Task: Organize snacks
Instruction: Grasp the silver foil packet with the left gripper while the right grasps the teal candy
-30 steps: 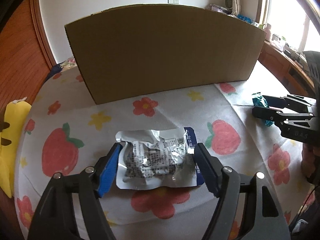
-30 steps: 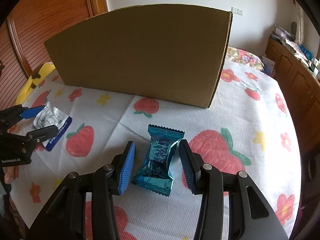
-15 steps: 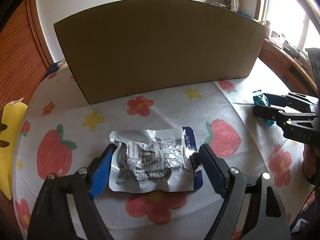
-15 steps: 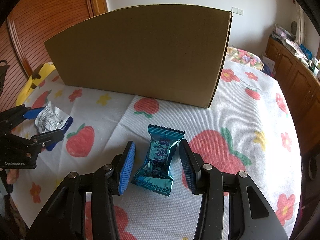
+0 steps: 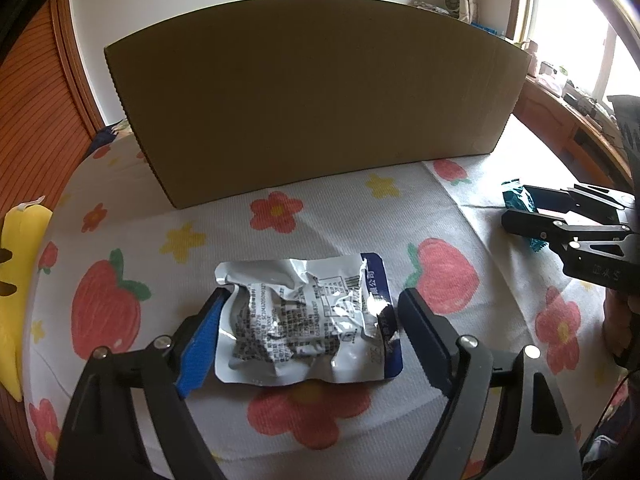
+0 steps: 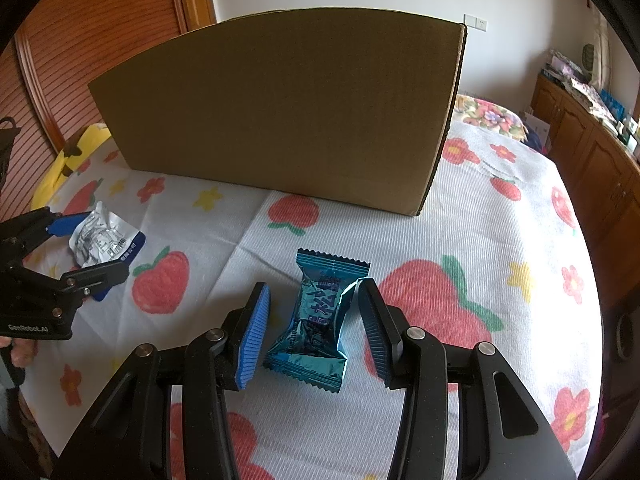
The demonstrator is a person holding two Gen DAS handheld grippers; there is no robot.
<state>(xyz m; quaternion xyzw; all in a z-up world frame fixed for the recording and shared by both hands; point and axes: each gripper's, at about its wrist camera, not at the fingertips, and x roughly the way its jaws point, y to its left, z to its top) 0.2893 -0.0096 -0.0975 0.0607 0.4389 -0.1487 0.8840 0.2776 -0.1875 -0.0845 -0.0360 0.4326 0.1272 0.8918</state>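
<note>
The left gripper (image 5: 310, 332) straddles the silver snack pouch (image 5: 306, 322), jaws apart: the blue pad on its left finger sits at the pouch's crumpled left edge, perhaps just touching, while the right finger stands clear of the blue-trimmed right edge. The right gripper (image 6: 314, 320) is likewise spread wide around the teal candy wrapper (image 6: 318, 318), with visible gaps on both sides, so nothing is clamped in either one.

Both snacks lie flat on the strawberry-print cloth (image 6: 440, 300), the pouch toward the left and the candy toward the right, well apart from each other. Just beyond them, on the far side, stands the cardboard box (image 5: 312, 96), its near wall tall and plain (presumably where the snacks are meant to go, though its opening is hidden from both cameras).

The likely trouble is in the closing. The pouch is slick, wrinkled foil lying low on the cloth; fingers closing above its bulk could skate over it or pinch only a loose flap, letting it slide out on the lift. The candy sits slightly skewed between the fingers, so an uneven squeeze may spin it or catch only its serrated end. Pressing too low risks bunching the soft cloth into the grip. The tall box wall could also snag a dangling packet.
</note>
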